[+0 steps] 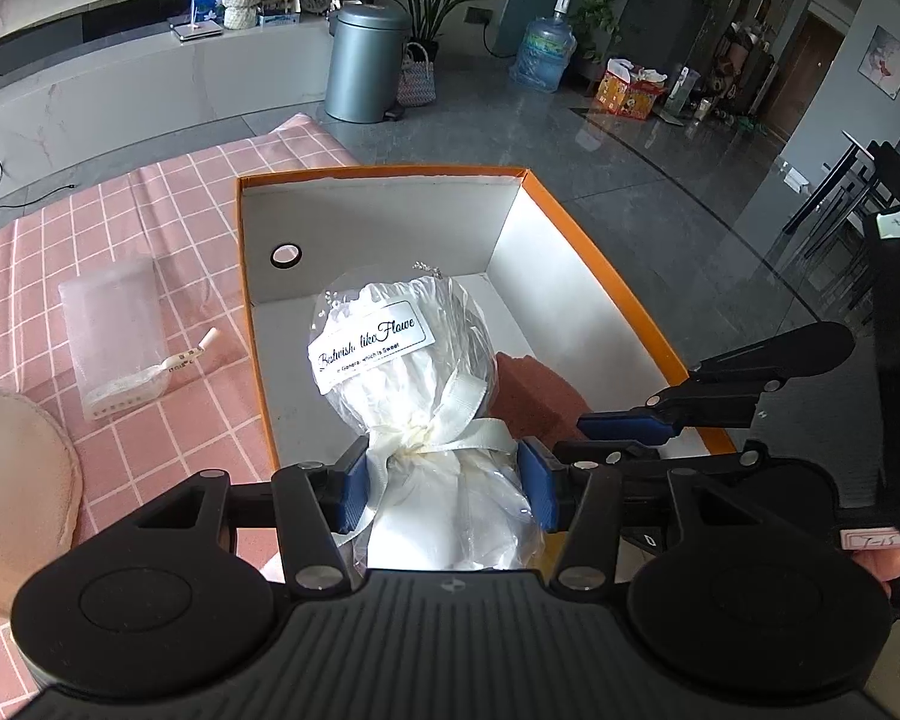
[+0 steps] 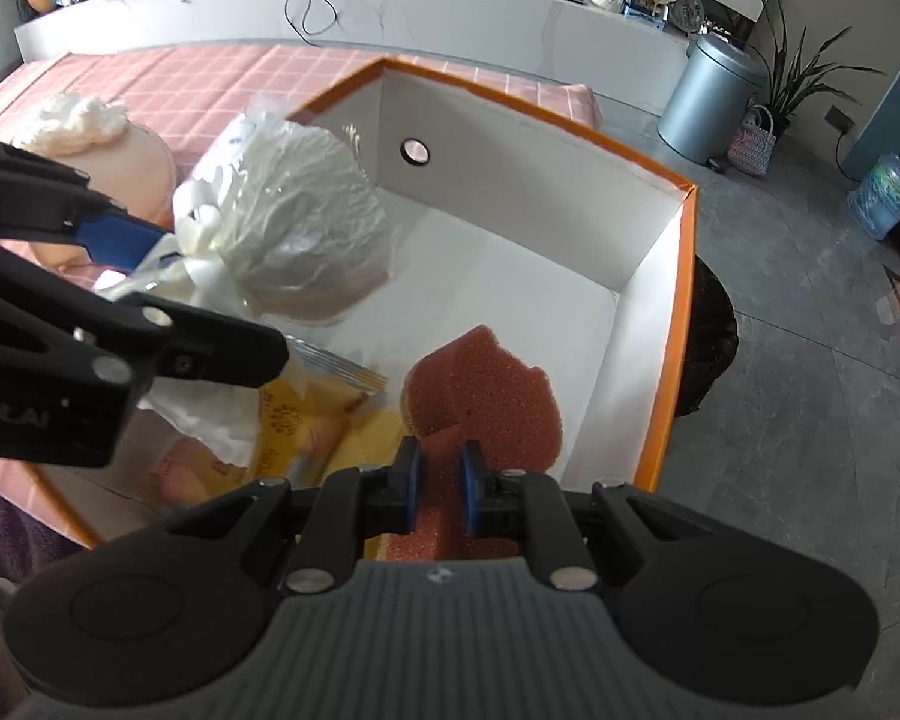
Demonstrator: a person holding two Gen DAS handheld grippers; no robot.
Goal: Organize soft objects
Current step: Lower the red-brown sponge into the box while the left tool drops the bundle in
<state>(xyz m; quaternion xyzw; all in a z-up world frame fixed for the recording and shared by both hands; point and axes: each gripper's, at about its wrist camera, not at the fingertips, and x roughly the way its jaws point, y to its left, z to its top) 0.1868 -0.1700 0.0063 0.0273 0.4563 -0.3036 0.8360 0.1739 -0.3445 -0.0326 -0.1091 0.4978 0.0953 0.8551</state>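
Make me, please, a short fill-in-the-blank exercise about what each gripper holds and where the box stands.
1. The left gripper is shut on a white bundle wrapped in clear ____.
2. The right gripper squeezes a reddish ____ between its jaws.
3. Both things are over an open box whose rim is ____ in colour.
4. The box stands on a checked cloth of ____ colour.

Missing words: plastic; sponge; orange; pink
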